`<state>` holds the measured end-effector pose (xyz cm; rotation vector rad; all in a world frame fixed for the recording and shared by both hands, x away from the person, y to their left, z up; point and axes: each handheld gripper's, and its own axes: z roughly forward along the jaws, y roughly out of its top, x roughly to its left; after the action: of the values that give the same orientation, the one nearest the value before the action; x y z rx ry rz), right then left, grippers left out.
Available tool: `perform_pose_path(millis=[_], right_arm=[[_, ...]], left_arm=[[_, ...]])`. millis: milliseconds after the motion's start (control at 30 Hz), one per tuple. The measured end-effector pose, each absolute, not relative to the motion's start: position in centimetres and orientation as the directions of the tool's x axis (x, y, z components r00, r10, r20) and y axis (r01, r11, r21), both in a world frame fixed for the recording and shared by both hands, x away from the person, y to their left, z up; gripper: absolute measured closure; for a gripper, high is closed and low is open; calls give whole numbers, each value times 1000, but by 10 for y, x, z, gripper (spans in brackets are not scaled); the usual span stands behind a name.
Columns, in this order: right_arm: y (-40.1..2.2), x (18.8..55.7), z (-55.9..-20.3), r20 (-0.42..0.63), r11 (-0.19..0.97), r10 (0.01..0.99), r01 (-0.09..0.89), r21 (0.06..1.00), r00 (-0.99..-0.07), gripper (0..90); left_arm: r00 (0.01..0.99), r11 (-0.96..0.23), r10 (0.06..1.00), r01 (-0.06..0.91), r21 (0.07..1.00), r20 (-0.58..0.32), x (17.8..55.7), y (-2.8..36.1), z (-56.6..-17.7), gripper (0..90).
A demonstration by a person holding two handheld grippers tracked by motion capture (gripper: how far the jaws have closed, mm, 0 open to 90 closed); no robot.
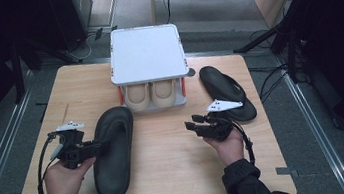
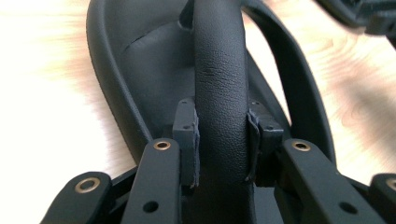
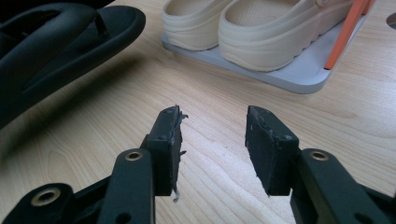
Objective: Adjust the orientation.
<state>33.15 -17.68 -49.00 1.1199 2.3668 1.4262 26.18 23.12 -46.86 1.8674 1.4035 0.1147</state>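
A pair of beige clogs [image 1: 150, 94] is held in the shoe rack [image 1: 146, 54] at the bench's far edge. The black sandal [image 1: 114, 150] near the front-left corner is clamped by its strap in the left hand-held gripper [image 2: 222, 140]; the right hand-held gripper [image 3: 212, 140] is held open, empty.

Wooden table [image 1: 170, 178] bears two black sandals [image 1: 114, 150] and rack [image 1: 147, 55].

no readable text, labels, brands or numbers anywhere. black sandals, beige clogs, grey rack lid, bench surface: all plain, no markings.
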Motion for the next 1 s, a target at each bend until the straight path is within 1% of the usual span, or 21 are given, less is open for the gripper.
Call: perform_pose_path(millis=[167, 367, 567, 667, 833, 933, 1000], right_arm=[[-177, 333, -489, 224, 265, 670, 510, 818, -708, 565], [-179, 333, -489, 228, 258, 674, 513, 819, -702, 565], [-179, 332, -489, 221, 265, 674, 510, 818, -705, 565], [-181, 331, -489, 223, 262, 677, 513, 818, -701, 564], [-182, 330, -489, 222, 259, 680, 513, 818, -699, 564], [-183, 329, -489, 224, 256, 684, 516, 818, -694, 564], [-184, 329, -489, 221, 256, 685, 514, 819, -694, 563]], left_arm=[[408, -114, 832, 790, 603, -376, 262, 216, -476, 698], [414, -120, 821, 798, 591, -394, 269, 201, -489, 698], [428, -166, 828, 804, 571, -362, 278, 182, -504, 697], [424, -154, 822, 809, 568, -381, 279, 176, -508, 693], [438, -173, 814, 809, 562, -381, 279, 167, -513, 686], [443, -177, 813, 807, 564, -379, 280, 167, -512, 671], [443, -172, 809, 807, 564, -386, 281, 169, -510, 633]])
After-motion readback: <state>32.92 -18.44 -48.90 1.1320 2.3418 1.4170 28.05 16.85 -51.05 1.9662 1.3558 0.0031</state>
